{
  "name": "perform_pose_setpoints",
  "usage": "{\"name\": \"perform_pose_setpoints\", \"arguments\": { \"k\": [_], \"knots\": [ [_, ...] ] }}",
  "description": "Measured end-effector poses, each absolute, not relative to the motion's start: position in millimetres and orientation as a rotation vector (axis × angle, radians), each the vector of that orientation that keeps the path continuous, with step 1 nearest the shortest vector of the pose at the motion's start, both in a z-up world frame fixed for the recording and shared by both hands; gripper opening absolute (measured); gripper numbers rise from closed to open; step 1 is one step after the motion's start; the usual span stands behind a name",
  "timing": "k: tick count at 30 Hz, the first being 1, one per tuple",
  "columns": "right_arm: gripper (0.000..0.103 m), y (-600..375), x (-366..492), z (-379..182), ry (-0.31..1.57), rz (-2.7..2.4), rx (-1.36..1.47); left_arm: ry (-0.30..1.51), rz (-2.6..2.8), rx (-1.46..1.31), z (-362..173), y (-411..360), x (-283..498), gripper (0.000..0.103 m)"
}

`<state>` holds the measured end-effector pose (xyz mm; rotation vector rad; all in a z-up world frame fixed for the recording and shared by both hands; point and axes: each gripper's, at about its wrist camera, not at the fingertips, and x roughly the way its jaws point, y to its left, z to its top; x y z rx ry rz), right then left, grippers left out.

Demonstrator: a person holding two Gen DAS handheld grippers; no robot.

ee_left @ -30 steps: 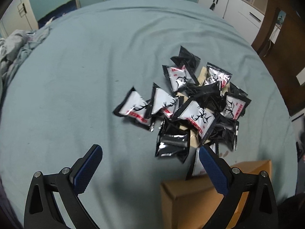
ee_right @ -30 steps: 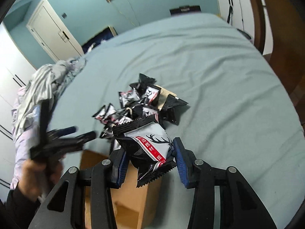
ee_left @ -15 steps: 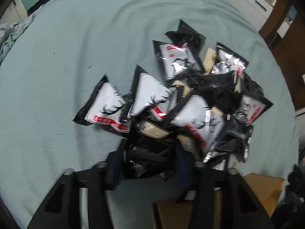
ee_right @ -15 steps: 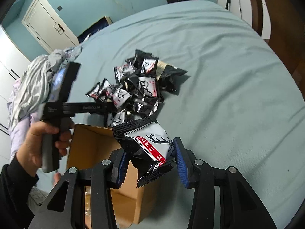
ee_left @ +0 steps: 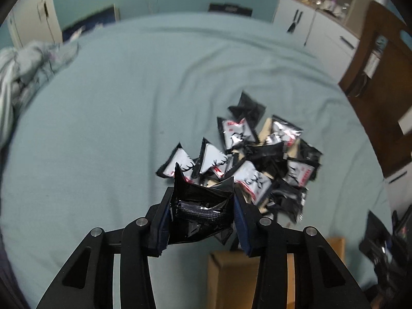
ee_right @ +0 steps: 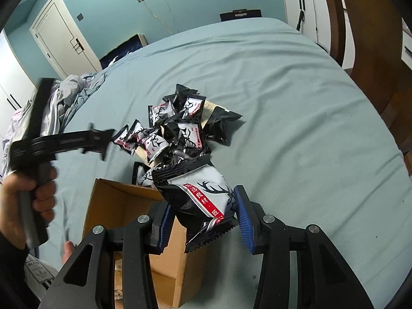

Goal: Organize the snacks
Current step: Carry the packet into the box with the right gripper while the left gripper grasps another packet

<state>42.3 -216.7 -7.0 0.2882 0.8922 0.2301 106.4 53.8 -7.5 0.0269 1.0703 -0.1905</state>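
A pile of black and white deer-print snack packets (ee_left: 255,159) lies on the pale blue bedsheet; it also shows in the right wrist view (ee_right: 177,131). My left gripper (ee_left: 203,213) is shut on a black snack packet (ee_left: 200,206), lifted above the near left of the pile. My right gripper (ee_right: 202,215) is shut on a white and black snack packet (ee_right: 203,198), held over the right edge of an open cardboard box (ee_right: 121,206). The box also shows in the left wrist view (ee_left: 231,278) below my left gripper. The left gripper with its packet also appears in the right wrist view (ee_right: 103,141).
Crumpled grey bedding (ee_left: 23,69) lies at the bed's far left. A wooden frame (ee_left: 381,77) and white cabinets (ee_left: 309,31) stand to the right of the bed. A white door (ee_right: 61,38) is on the far teal wall.
My left gripper closed on a black packet at the pile's near edge and lifted it up and back. My right gripper kept its packet and moved over the box.
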Motion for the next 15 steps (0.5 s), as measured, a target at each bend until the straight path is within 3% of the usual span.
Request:
{"name": "perform_pose_setpoints", "arguments": {
  "k": [7, 15],
  "knots": [
    [0.042, -216.2, 25.1, 4.0, 0.865, 0.269, 0.280, 0.994, -0.273, 0.130, 22.4, 42.8, 60.5, 0.042],
    [0.042, -207.2, 15.9, 7.9, 0.858, 0.316, 0.240, 1.078, -0.337, 0.228, -5.7, 22.7, 21.4, 0.046]
  ]
}}
